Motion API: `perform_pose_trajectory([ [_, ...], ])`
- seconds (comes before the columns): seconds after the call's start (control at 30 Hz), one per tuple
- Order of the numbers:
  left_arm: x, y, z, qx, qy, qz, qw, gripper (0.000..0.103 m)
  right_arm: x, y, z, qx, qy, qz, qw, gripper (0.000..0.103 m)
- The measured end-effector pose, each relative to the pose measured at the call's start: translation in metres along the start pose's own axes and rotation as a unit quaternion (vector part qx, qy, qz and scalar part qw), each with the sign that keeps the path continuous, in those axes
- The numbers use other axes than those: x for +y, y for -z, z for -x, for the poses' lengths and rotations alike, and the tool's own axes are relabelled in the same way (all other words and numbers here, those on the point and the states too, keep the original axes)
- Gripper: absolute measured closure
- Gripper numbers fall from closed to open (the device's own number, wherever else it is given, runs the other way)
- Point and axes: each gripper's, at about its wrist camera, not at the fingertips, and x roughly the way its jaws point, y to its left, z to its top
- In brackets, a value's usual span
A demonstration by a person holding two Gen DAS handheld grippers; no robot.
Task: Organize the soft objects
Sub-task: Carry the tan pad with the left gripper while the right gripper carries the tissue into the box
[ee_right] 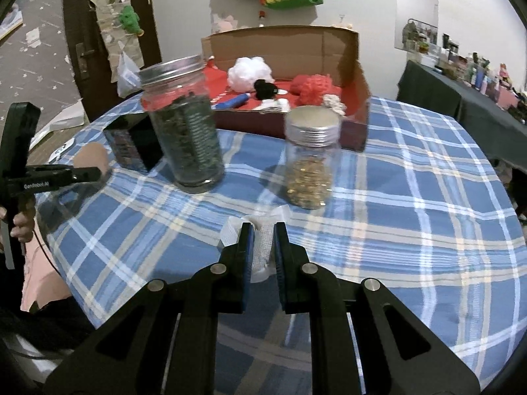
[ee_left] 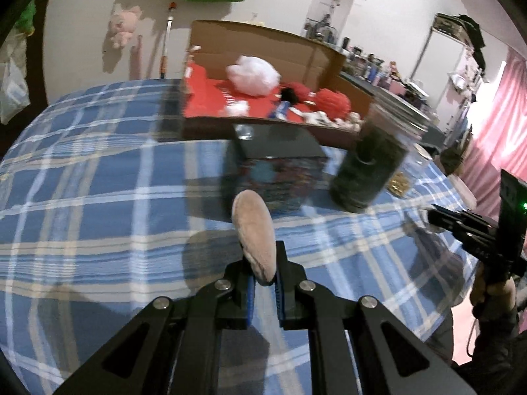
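My left gripper (ee_left: 263,256) is shut on a flat beige powder puff (ee_left: 253,230), held edge-up over the blue plaid tablecloth (ee_left: 98,197). In the right wrist view that same puff (ee_right: 92,156) shows at the tip of the left gripper (ee_right: 95,173). My right gripper (ee_right: 263,230) is shut on a white gauze roll (ee_right: 262,247), just in front of the small jar. An open cardboard box (ee_right: 329,46) with a red lining stands at the back. It holds a white fluffy ball (ee_right: 248,69), red pompoms (ee_right: 313,89) and other small soft things.
A tall glass jar of dark green material (ee_right: 184,131) and a small jar of golden bits (ee_right: 309,161), both metal-lidded, stand before the box. A dark patterned box (ee_left: 276,171) sits left of the tall jar. A person's hand (ee_left: 487,293) holds the right gripper's handle.
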Motion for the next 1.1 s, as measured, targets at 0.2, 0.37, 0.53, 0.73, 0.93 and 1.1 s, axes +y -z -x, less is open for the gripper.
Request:
perform_pose_trajectory([
  [0.2, 0.023, -0.007, 0.004, -0.003, -0.02, 0.016, 0.9997, 0.093, -0.017, 0.0, 0.001, 0.004, 0.016, -0.013, 1.0, 0.091],
  [0.37, 0.035, -0.014, -0.003, 0.004, -0.034, 0.012, 0.9993, 0.093, -0.029, 0.0, -0.001, 0.011, 0.029, -0.021, 0.999, 0.091],
  [0.53, 0.042, -0.022, -0.009, 0.003, -0.034, 0.008, 0.9994, 0.093, -0.045, -0.003, -0.003, 0.013, 0.045, -0.032, 0.998, 0.091],
  [0.73, 0.053, -0.036, -0.017, 0.008, -0.04, -0.004, 0.9992, 0.093, -0.064, -0.016, -0.005, 0.012, 0.067, -0.034, 0.997, 0.091],
  [0.93, 0.06, -0.056, -0.022, 0.0, -0.031, -0.035, 0.9989, 0.093, -0.077, -0.041, -0.013, 0.005, 0.077, -0.009, 0.997, 0.091],
  [1.1, 0.059, -0.072, -0.029, 0.001, -0.024, -0.071, 0.9972, 0.093, -0.079, -0.06, -0.026, 0.004, 0.081, 0.021, 0.996, 0.091],
])
